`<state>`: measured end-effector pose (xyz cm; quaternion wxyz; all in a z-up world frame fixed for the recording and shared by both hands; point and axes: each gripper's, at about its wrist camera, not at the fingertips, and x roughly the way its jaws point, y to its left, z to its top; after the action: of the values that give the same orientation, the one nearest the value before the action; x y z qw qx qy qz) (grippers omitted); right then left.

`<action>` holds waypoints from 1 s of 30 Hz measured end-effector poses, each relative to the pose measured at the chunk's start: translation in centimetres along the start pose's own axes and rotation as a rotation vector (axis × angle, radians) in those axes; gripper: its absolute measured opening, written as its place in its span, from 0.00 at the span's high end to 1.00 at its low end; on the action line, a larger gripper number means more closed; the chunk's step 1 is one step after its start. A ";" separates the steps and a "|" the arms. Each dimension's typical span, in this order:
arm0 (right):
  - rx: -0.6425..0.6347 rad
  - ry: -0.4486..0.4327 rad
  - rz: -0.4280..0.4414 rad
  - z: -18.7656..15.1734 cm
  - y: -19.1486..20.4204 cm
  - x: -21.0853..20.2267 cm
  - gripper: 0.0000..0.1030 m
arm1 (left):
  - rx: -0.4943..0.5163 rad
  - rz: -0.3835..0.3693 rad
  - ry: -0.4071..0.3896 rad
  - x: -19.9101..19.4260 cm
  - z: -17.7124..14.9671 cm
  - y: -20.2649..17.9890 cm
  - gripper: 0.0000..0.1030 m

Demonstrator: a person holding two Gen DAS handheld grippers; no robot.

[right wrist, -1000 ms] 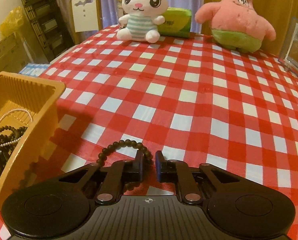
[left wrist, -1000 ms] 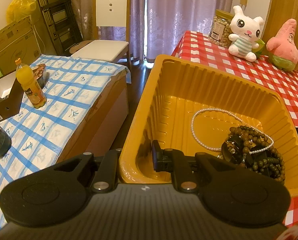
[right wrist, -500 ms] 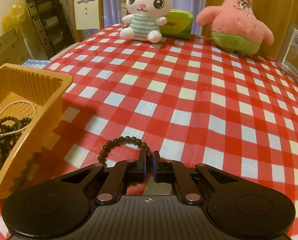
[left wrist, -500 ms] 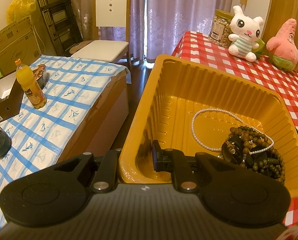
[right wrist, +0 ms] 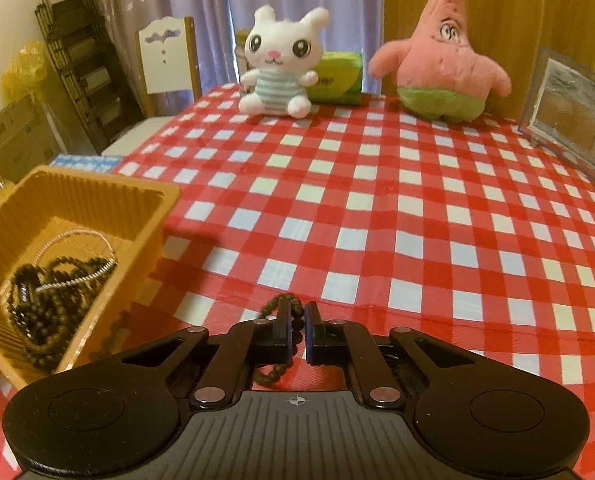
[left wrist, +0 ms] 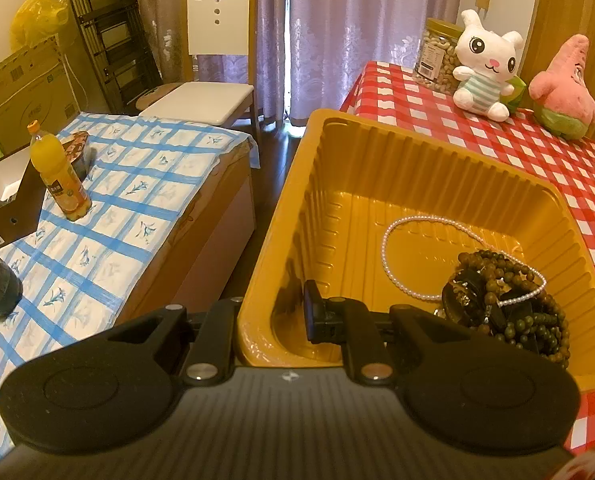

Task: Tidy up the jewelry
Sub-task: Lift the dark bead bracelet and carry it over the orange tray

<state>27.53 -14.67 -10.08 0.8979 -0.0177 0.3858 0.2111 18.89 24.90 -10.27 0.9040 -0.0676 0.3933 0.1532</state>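
Tray [right wrist: 153, 216] on table [right wrist: 377, 220] left; necklaces [left wrist: 509, 300] in it; plushies [right wrist: 277, 68] behind.

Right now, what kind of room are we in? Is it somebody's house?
Most likely a lived-in room at home. Plush toys sit on a table with a red checked cloth, a white chair stands by long curtains, and a juice bottle stands on another table.

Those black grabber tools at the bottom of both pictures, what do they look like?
Both the left gripper and right gripper are matte black: ribbed body, two round discs, hinged arms with silver rivets, flat rectangular jaws, and a small white crosshair mark.
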 end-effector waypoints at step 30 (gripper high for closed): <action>-0.018 -0.144 0.279 5.2 9.6 -5.8 0.94 | 0.001 -0.051 -0.022 -1.0 -0.4 0.3 0.87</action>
<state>23.76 -7.10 -1.08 0.8850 0.0431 0.3174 0.3380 17.85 24.88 -9.78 0.9119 -0.0753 0.3817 0.1307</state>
